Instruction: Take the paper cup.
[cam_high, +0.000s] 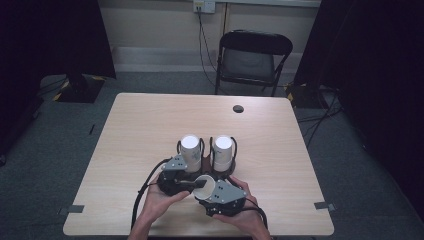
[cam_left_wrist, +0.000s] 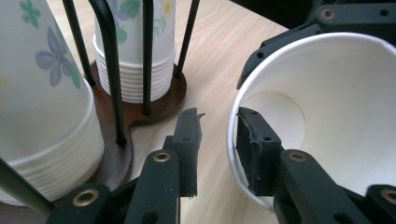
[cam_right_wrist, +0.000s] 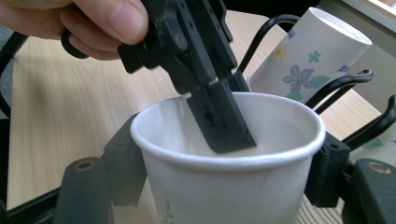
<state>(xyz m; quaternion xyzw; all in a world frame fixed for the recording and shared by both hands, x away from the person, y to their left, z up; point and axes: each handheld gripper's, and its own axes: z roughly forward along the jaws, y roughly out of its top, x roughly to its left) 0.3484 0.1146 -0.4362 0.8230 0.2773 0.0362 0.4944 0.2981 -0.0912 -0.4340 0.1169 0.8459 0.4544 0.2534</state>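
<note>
A single white paper cup (cam_high: 205, 186) with a flower print is tipped on its side over the table's near edge. My right gripper (cam_right_wrist: 226, 154) is shut on it, one jaw on each side of its wall (cam_right_wrist: 210, 191). My left gripper (cam_left_wrist: 218, 114) stands open across the rim (cam_left_wrist: 232, 140): one jaw reaches inside the cup and the other stays outside, apart from the wall. Just beyond stand two upside-down stacks of flowered cups (cam_high: 190, 150) (cam_high: 222, 149) in a black wire holder on a brown base (cam_left_wrist: 140, 112). A hand (cam_right_wrist: 93, 23) grips the left gripper.
The light wooden table (cam_high: 150, 125) has a round cable hole (cam_high: 238, 108) near its far edge. A black folding chair (cam_high: 252, 60) stands behind it. Dark curtains hang at both sides, and cables run along the floor at the right.
</note>
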